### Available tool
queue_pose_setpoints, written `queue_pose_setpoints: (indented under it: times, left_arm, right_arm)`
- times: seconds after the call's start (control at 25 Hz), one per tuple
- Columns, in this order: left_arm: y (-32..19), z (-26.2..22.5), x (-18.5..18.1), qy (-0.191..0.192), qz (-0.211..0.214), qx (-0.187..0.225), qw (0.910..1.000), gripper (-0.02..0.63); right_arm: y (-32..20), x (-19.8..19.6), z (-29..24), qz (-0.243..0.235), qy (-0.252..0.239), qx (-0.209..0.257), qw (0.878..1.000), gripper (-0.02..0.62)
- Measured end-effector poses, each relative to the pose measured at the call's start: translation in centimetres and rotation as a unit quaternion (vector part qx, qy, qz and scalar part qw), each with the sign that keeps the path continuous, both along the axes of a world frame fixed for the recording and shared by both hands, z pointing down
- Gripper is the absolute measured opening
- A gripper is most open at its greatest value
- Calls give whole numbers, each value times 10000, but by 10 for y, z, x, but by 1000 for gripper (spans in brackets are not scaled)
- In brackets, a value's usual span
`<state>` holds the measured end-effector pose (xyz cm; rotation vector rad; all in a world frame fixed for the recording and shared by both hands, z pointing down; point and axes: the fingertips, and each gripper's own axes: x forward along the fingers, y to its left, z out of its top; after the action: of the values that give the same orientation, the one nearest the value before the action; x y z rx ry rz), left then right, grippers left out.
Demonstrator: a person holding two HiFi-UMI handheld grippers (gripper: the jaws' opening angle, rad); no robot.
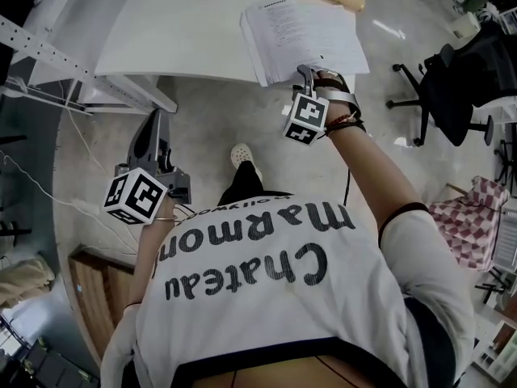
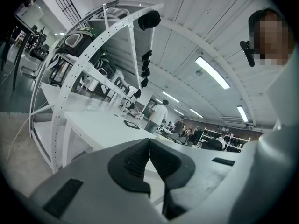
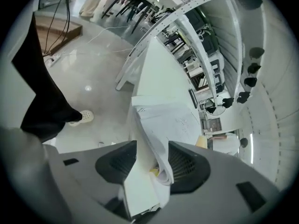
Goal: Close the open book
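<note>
Lying open at the near edge of the table (image 1: 178, 31), twd its right end, the book (image 1: 303, 35) has its near-side pages between the jaws of the right hand-held gripper (image 1: 306, 72). Those jaws stand wide apart, not clamping the paper. Left hand-held gripper (image 1: 154, 120) hangs off the table's near edge, jaws together, empty.

Near left: left gripper (image 2: 149, 141) is held low with the elbow bent, pointing about level, jaws together, nothing between them. Far right: right arm (image 1: 378, 168) is stretched out. The right gripper (image 3: 152, 148) tilts down, jaws wide apart astride the book (image 3: 163, 122) pages, not clamping.
</note>
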<state>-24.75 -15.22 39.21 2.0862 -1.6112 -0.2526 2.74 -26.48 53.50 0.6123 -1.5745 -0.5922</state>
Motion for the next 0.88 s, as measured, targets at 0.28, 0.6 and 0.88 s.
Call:
queue_pose_setpoints:
  times: [0.28,0.6,0.88]
  left_arm:
    - [0,3,-6,-12,-80,-35,10000,24]
    - [-5,4,-11,-4,-108,-55,9999,24]
    - [-7,8,-7,38,-96,-80,9999,24]
  right_arm:
    - [-14,2,9,-144,526,298,9981,204]
    - [-20,-8,9,-23,307,351,9989,195]
    - [-18,-8,10,214,-305,-9,9993,156]
